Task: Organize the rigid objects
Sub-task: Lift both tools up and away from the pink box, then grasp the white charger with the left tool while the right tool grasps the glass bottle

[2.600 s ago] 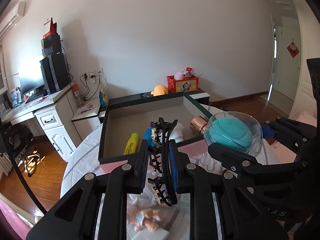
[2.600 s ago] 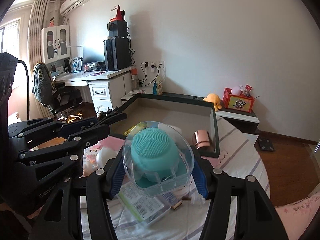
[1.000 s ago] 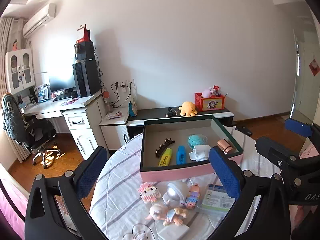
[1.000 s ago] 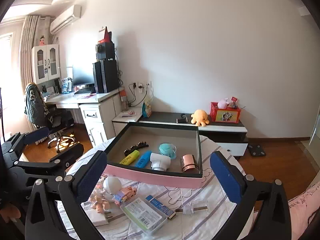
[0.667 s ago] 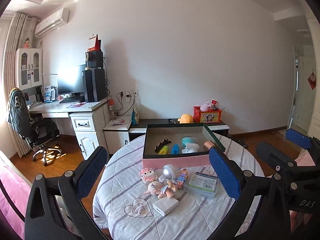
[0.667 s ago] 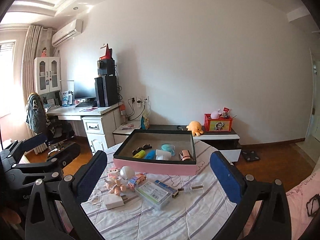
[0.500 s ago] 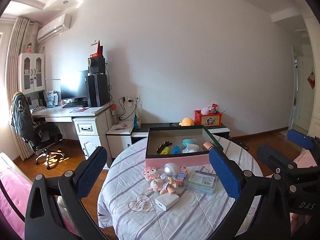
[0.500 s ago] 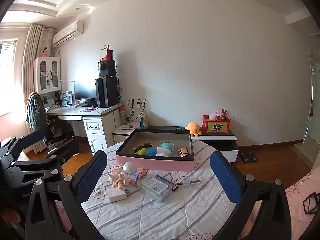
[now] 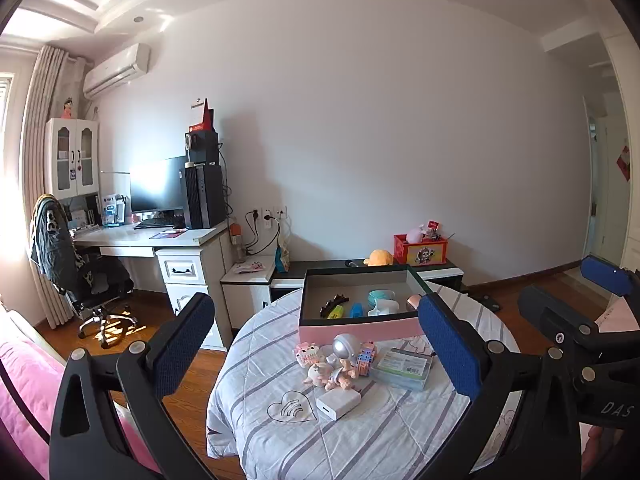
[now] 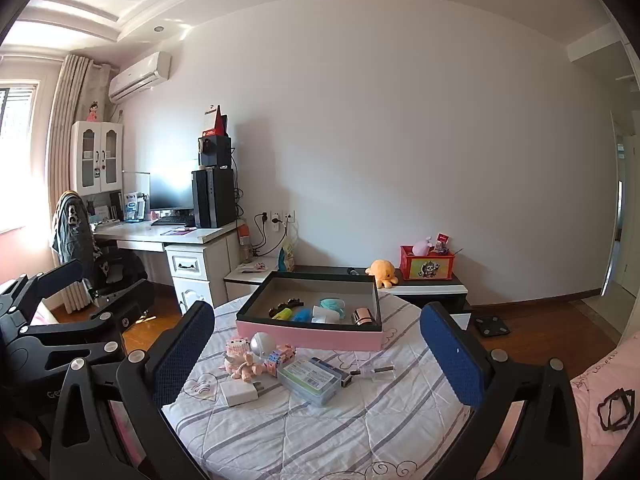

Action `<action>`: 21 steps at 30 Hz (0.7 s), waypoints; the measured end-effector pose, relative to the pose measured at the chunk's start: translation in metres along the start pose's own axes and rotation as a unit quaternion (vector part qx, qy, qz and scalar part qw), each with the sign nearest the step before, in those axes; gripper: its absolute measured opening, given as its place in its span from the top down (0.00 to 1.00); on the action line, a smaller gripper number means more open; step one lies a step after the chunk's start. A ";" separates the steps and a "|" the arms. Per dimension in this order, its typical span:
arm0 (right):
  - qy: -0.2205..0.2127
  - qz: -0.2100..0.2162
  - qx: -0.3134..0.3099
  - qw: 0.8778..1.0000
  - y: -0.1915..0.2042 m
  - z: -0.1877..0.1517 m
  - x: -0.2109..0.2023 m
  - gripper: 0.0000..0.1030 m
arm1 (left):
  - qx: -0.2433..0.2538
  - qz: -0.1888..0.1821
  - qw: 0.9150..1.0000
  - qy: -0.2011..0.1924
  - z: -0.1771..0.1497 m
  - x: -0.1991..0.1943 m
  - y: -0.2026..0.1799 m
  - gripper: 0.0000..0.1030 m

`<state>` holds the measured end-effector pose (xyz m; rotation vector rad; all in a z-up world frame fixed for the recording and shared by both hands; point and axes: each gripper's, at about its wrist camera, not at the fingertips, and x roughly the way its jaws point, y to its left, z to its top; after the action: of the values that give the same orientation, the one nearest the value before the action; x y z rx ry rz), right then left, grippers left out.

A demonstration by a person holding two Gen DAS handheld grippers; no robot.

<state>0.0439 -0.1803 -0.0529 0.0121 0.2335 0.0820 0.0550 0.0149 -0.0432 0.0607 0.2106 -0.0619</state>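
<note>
Both the left tool and the right tool hang level, fingers spread wide, gripping nothing.

Table: box at the far side, holding clip, two markers, brush and tube in a row. Before the box: toys left, case right, charger nearest. Desk behind left; cabinet behind.

Ahead of my jaws, the pink box's near wall hides the lower parts of the things inside. The small toys heaped before it are too small to tell apart. The desk's near edge is cut off below my right jaws.
</note>
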 end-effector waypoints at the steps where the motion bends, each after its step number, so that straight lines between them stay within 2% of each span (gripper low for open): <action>1: -0.001 0.000 0.000 1.000 0.000 0.000 0.000 0.00 | -0.001 -0.001 1.000 0.000 0.000 0.000 0.000 0.00; 12: 0.022 -0.002 0.005 1.000 -0.008 -0.007 0.020 0.00 | 0.002 -0.008 1.000 0.021 -0.014 0.024 -0.004 0.00; 15: 0.041 -0.002 0.005 0.999 -0.011 -0.017 0.035 0.00 | -0.002 -0.020 0.999 0.048 -0.027 0.044 -0.004 0.00; 21: 0.109 -0.004 0.012 0.994 -0.021 -0.056 0.082 0.00 | -0.003 -0.033 0.992 0.124 -0.070 0.094 -0.009 0.00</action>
<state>0.1120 -0.1941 -0.1266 0.0259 0.4535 0.0723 0.1317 0.0049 -0.1321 0.0557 0.4614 -0.1200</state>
